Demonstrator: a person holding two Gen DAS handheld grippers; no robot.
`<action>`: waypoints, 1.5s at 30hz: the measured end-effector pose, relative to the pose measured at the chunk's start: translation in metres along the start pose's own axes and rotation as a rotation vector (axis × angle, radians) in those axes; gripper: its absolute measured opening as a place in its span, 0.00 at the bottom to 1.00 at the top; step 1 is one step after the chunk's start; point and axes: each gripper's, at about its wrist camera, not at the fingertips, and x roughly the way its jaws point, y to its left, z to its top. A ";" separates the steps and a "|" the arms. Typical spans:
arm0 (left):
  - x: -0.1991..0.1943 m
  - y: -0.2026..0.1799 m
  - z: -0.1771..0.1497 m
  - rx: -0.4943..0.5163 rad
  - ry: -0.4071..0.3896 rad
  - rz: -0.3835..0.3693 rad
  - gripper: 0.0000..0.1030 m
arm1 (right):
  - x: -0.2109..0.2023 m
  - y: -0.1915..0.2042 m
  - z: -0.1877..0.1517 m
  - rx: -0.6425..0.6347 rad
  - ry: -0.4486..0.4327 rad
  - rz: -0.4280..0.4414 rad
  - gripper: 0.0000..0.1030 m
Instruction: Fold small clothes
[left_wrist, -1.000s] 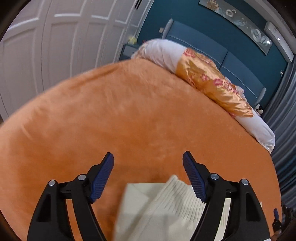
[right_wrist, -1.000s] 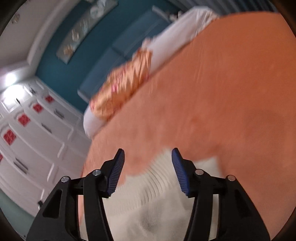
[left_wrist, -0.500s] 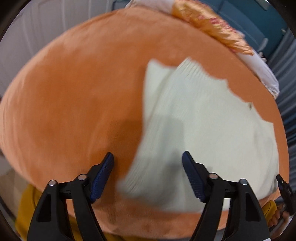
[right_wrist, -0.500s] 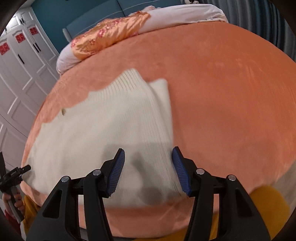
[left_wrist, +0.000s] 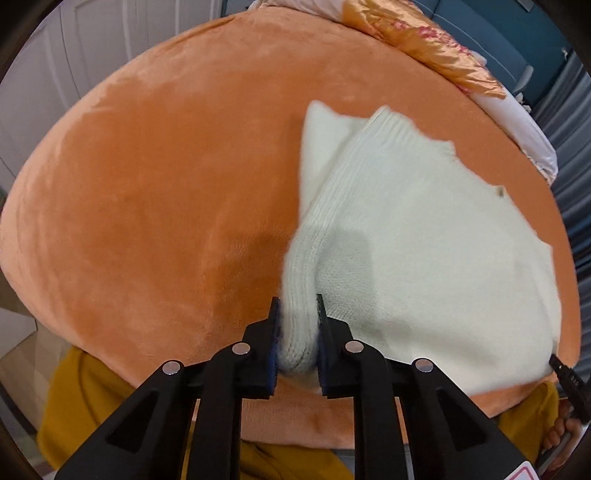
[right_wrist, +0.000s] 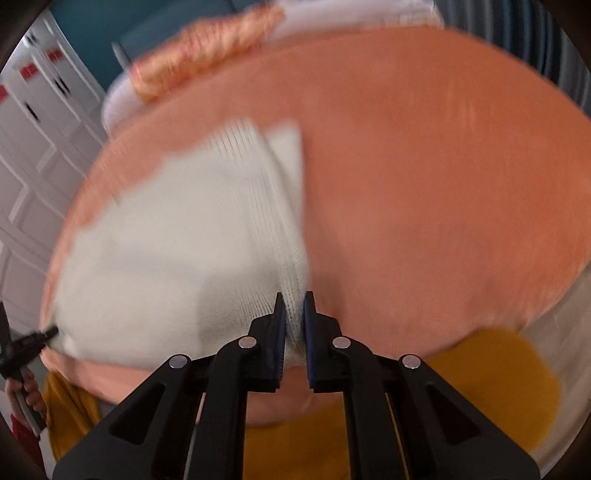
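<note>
A cream knitted garment (left_wrist: 413, 229) lies spread on the orange bed cover (left_wrist: 155, 192), near its front edge. In the left wrist view my left gripper (left_wrist: 297, 306) is closing, its blue pads pinching a bunched ribbed fold at the garment's near left corner. In the right wrist view, which is blurred, the same garment (right_wrist: 177, 236) fills the left half, and my right gripper (right_wrist: 294, 301) is closing with its pads pressed on the knit at the near right corner. The tip of the other gripper (right_wrist: 44, 334) shows at the garment's far left corner.
A floral orange and white pillow (left_wrist: 436, 48) lies along the far side of the bed by a teal headboard. White wardrobe doors (right_wrist: 33, 155) stand to one side. A person's mustard-yellow clothing (left_wrist: 85, 406) shows below the bed's front edge, and a hand (right_wrist: 22, 391) grips the other tool.
Both grippers swung down from over the far bed to the garment's near edge, then shut on its two near corners. The knit now bunches between each pair of pads.
</note>
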 end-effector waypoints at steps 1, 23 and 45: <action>-0.004 -0.001 0.001 -0.004 -0.012 -0.003 0.17 | 0.001 0.001 0.000 0.003 0.005 -0.002 0.10; 0.075 -0.071 0.139 0.046 0.019 -0.076 0.22 | 0.081 0.059 0.142 -0.089 -0.013 0.026 0.34; 0.022 -0.095 0.131 0.138 -0.244 0.095 0.19 | 0.034 0.090 0.143 -0.119 -0.229 -0.026 0.19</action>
